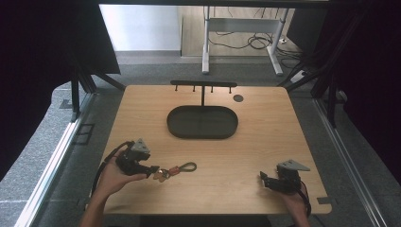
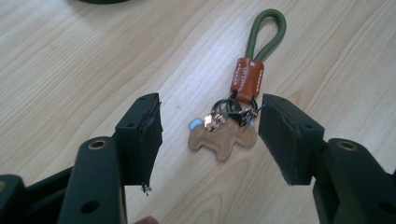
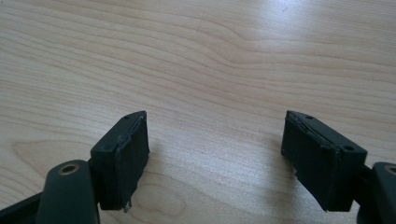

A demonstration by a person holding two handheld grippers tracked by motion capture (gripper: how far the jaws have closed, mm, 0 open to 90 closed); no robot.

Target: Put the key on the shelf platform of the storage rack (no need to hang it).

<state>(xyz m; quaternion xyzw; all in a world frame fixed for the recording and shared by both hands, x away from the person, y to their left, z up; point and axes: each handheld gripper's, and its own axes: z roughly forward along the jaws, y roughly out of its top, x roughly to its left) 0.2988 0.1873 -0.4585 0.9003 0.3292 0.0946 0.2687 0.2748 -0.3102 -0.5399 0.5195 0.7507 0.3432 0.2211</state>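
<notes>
Your left claw (image 2: 210, 128) stands wide around the keychain (image 2: 233, 116) on the desk (image 1: 265, 137), not yet gripping. Next, close on its rings; your right claw (image 3: 215, 149) gapes empty

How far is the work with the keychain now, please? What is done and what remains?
Little looks done: the keychain lies flat on the table, not lifted. In hand: the left gripper has its open jaws on either side of the key rings, pads not pressing. The right gripper waits open over bare wood. Left, probably: grasp it and carry it to the black tray or its hook rack.
</notes>
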